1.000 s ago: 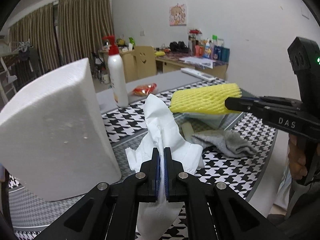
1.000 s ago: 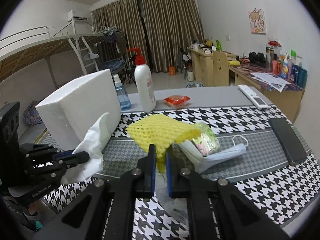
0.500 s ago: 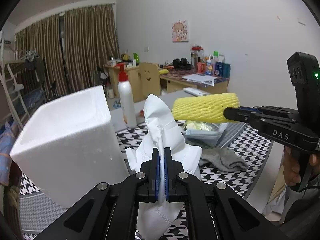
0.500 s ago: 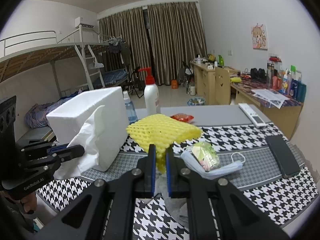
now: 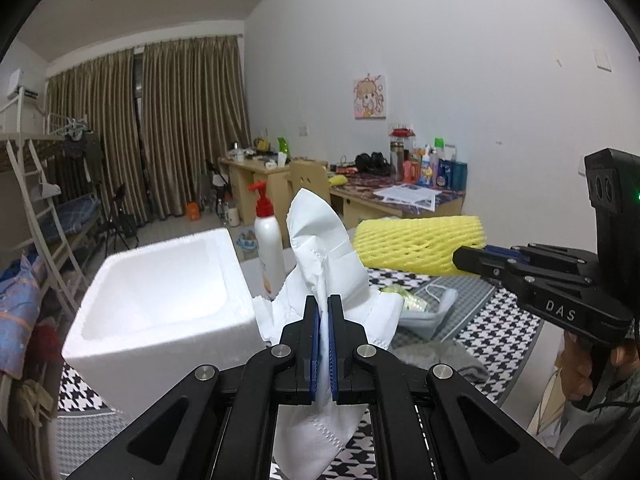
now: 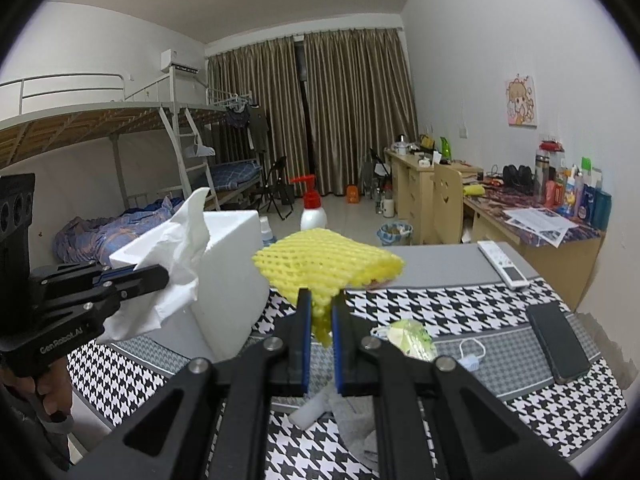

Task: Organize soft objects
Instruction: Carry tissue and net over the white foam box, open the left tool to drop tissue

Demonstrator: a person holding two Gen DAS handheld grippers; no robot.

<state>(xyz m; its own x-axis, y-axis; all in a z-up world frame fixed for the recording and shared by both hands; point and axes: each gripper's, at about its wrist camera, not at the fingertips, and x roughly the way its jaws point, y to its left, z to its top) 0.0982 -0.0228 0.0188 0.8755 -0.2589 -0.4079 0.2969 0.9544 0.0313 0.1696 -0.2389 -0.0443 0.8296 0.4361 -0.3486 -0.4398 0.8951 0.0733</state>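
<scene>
My left gripper (image 5: 324, 312) is shut on a crumpled white tissue (image 5: 320, 248), which stands up above the jaws beside the open white foam box (image 5: 160, 304). My right gripper (image 6: 320, 308) is shut on a yellow foam net sleeve (image 6: 324, 260), held level in the air above the table. In the left wrist view the right gripper (image 5: 460, 258) comes in from the right with the yellow sleeve (image 5: 416, 246). In the right wrist view the left gripper (image 6: 160, 276) holds the tissue (image 6: 176, 264) in front of the foam box (image 6: 232, 264).
On the houndstooth tablecloth (image 6: 440, 308) lie a grey sock (image 5: 440, 356), a face mask with a green packet (image 6: 412, 332), a black phone (image 6: 560, 340) and a white remote (image 6: 502, 264). A red-capped pump bottle (image 5: 268, 252) stands behind the box. A hand (image 5: 580, 376) grips the right tool.
Both grippers have risen with their loads. The foam box's open top has come into sight from above, and the table things sit lower in both views.
</scene>
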